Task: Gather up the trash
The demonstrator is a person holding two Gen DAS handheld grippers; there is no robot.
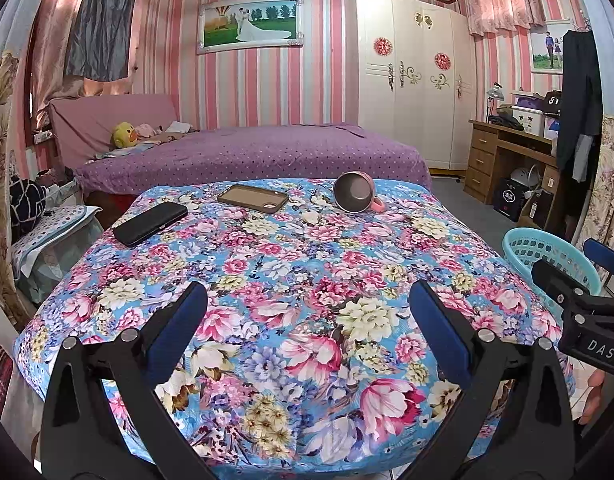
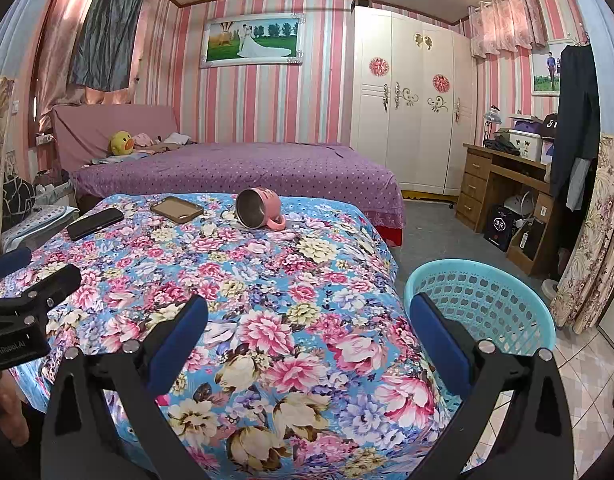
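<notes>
The left tool (image 1: 307,328) hovers over the near edge of the floral-covered counter (image 1: 291,264), its blue pads spread wide apart and gripping nothing; the right tool (image 2: 309,336) sits just beside it, equally spread and empty; a turquoise basket (image 2: 503,300) stands on the floor at the counter's right side, close to the right tool; at the far end lie a black phone (image 1: 149,223) on the left, a brown phone case (image 1: 253,197) beside it, and a pink mug (image 1: 355,192) tipped on its side; small pale scraps near the mug (image 1: 310,216) may be trash, though they blend into the print
</notes>
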